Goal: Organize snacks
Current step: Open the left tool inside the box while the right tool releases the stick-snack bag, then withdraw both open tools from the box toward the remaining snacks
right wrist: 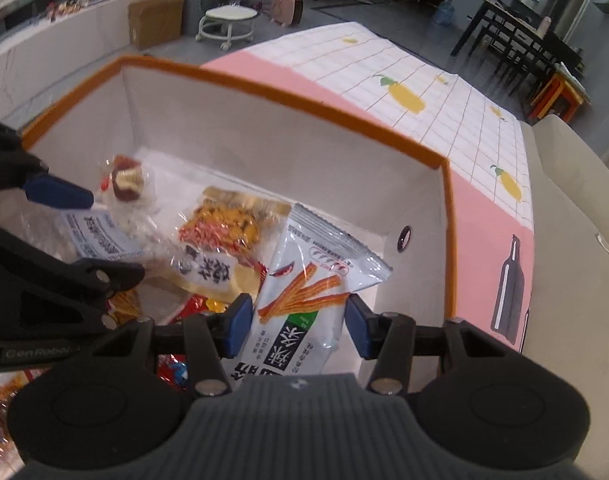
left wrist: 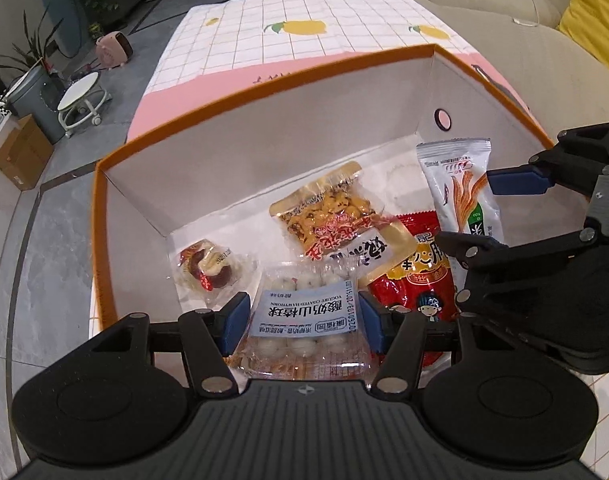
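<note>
On the pink-and-grid tablecloth: orange-rimmed box, several snacks already lying on its floor. Both grippers angled down into it. Right gripper, jaws partway apart, clamped on white spicy-strip packet, packet standing over the box's right side. Left gripper, jaws a bit wider, pads against clear yogurt hawthorn ball pack, near the front. Step looks like drop-off. Next move: open both and let go, clear of the peanut pouch.
</note>
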A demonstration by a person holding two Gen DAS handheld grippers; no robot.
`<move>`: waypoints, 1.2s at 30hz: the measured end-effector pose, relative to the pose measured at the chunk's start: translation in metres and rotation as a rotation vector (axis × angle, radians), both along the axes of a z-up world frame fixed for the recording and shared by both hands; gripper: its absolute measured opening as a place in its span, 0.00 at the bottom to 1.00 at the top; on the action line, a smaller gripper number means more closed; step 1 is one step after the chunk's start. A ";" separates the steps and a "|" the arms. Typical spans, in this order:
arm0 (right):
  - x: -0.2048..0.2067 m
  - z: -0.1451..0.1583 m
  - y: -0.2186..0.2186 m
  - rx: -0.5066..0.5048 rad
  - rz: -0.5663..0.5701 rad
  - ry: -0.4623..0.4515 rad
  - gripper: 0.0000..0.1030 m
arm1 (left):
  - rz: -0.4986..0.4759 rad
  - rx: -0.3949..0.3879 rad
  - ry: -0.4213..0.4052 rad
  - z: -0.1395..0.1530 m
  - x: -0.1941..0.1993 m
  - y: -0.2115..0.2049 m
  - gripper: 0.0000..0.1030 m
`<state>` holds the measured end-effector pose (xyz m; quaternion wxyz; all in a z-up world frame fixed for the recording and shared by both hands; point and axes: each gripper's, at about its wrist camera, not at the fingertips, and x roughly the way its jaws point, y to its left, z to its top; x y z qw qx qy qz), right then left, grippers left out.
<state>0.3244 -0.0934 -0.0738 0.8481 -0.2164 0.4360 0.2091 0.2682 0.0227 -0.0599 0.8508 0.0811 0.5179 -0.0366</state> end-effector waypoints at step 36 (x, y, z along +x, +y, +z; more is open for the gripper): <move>-0.046 0.047 -0.049 0.223 -0.303 -0.058 0.72 | 0.131 -0.110 -0.271 0.066 -0.081 0.003 0.73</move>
